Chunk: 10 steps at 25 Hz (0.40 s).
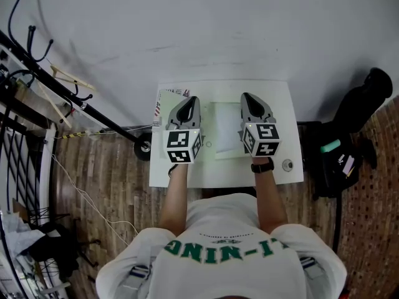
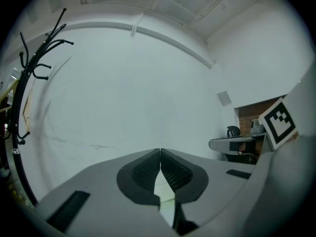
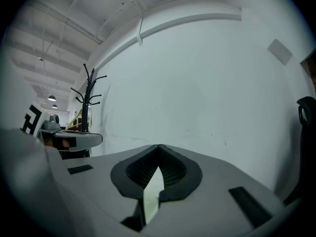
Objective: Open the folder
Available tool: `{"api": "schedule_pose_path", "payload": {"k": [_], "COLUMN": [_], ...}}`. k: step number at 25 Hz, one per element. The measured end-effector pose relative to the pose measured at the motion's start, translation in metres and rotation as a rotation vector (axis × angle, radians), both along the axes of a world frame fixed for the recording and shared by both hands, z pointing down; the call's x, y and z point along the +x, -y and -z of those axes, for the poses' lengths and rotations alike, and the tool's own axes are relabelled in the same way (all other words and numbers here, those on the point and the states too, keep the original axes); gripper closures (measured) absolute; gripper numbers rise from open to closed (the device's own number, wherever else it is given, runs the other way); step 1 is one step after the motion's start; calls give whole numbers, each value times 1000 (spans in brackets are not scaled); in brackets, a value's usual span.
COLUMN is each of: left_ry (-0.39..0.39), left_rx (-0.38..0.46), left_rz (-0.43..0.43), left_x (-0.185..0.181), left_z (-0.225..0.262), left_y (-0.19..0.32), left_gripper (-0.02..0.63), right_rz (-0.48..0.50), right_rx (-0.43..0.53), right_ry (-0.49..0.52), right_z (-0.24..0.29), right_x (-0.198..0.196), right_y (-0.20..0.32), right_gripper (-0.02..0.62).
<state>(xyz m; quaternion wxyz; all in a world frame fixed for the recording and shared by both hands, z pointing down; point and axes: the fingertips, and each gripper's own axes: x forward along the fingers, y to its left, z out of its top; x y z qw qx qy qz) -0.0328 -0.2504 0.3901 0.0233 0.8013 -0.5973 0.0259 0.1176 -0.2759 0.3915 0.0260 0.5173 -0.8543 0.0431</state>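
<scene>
The folder [image 1: 225,129], pale and flat, lies shut in the middle of the small white table [image 1: 282,108]. My left gripper [image 1: 192,100] hovers over the folder's left edge and my right gripper [image 1: 247,96] over its right edge, both pointing level at the white wall. In the left gripper view the left gripper [image 2: 160,152] is shut with its pads meeting at the tip and nothing between them. The right gripper [image 3: 158,147] looks the same in the right gripper view: shut and empty. Neither gripper view shows the folder.
A printed sheet [image 1: 166,101] lies at the table's back left corner. A small round object [image 1: 287,165] sits near its front right. A black bag [image 1: 349,143] stands on the floor at the right, and a black rack [image 1: 37,73] with cables at the left.
</scene>
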Motion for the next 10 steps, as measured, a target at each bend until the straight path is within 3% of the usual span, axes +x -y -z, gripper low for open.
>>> {"api": "schedule_pose_path", "payload": {"k": [10], "left_ry": [-7], "left_rx": [-47], "left_rz": [-1], "left_x": [4], "left_z": [-20], "left_y": [-20], "left_gripper": [589], "right_rz": [23], "right_rx": [-61], "right_ry": [-25], "right_z": [-25], "right_x": [-3], "right_y": [-20], "right_gripper": [580]}}
